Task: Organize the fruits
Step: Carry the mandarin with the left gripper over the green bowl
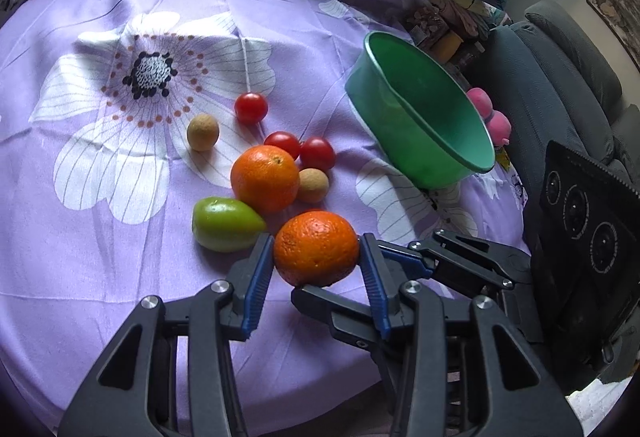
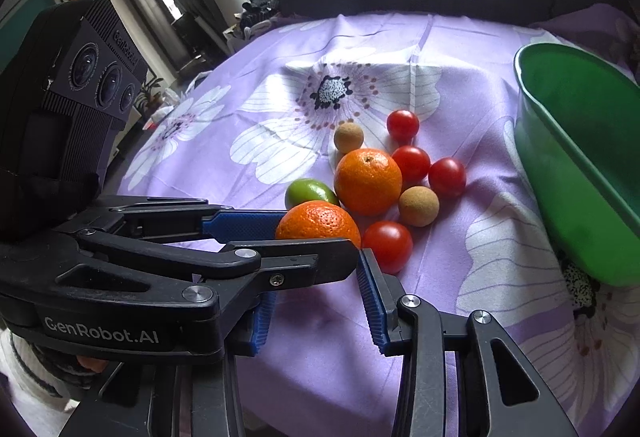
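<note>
- The left claw [image 1: 318, 257] grasps the near orange [image 1: 316, 254]: its blue pads [image 1: 256, 277] press the fruit's two sides low over the worktop [image 1: 100, 277], which wears a purple floral cloth.
- The right claw [image 2: 320, 297] stands spread and holds nothing; whether its finger touches the orange I cannot tell. Its fingers reach in from the right in the left wrist view, one passing under the held orange.
- The green fruit [image 1: 226, 224] lies on its side just left of the held orange, long axis roughly level across the left wrist view, pointed end toward the oranges.
- A second orange [image 1: 265, 179] sits just behind, its stem dimple up and away.
- Around it: three cherry tomatoes in the left view, one apart [image 1: 251, 108] and two close together [image 1: 300, 149], plus two tan round fruits [image 1: 203, 132].
- The right wrist view alone shows a fourth tomato [image 2: 387, 246], beside the held orange, hidden in the other view.
- The green bowl [image 1: 420, 117] stands tilted at the right, its mouth turned toward the fruit; what shows of its inside holds nothing.
- Only the left view shows pink objects [image 1: 490, 113] behind the bowl.
</note>
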{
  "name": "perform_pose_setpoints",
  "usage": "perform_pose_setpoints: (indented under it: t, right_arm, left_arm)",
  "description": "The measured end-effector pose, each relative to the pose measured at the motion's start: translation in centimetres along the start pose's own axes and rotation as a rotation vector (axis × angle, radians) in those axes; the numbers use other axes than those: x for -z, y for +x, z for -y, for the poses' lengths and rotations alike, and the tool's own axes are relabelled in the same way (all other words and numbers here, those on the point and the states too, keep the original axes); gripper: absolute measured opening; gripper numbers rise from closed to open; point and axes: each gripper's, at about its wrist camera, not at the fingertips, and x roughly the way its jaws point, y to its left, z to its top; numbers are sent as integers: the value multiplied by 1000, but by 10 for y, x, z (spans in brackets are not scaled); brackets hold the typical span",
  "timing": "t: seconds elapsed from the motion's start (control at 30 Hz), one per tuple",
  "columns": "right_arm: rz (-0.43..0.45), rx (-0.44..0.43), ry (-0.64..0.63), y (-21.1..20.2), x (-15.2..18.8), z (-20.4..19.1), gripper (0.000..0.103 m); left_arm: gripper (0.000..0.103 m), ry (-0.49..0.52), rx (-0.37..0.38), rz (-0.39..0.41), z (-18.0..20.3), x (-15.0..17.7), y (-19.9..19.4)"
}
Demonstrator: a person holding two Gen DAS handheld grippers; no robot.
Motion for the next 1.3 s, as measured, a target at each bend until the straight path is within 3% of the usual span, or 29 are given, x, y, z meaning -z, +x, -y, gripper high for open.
perform_pose_setpoints:
  t: [0.43, 0.67, 1.13, 1.23, 1.3]
  right_arm:
    - [182, 104, 31, -66, -21, 31, 41]
    - [251, 185, 91, -89, -36, 68, 41]
    - [193, 264, 193, -82, -36, 129, 42]
    - [175, 280, 202, -79, -33, 131, 42]
    - [166, 297, 206, -78, -31, 131, 42]
  left_arm:
    - [43, 193, 33, 72, 71, -51, 8]
    - [43, 254, 92, 56, 106, -88, 41]
    - [43, 247, 106, -39, 127, -108, 98]
    - [45, 240, 91, -51, 127, -106, 102]
    - [53, 250, 78, -50, 129, -105, 102]
